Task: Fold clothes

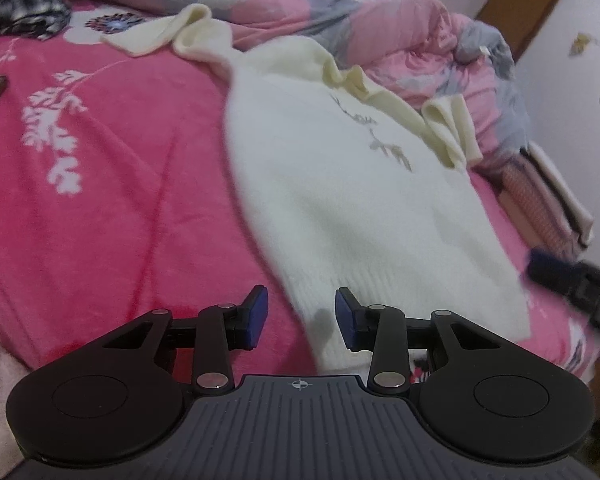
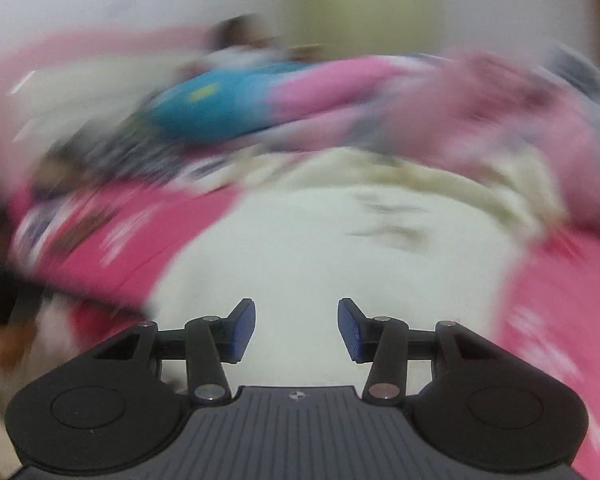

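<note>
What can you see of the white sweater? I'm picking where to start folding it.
The white sweater is a fuzzy cream knit with a ribbed hem and a small grey motif on the chest. It lies spread face up on the pink bedspread, hem nearest the cameras. One sleeve stretches out toward the far left; the other is bunched at the right shoulder against the rumpled quilt. Neither open hand-held gripper grips it.

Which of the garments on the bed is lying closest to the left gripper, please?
The white sweater: its ribbed hem lies just ahead of the open left gripper, while the black-and-white checked garment sits crumpled far up the bed.
</note>
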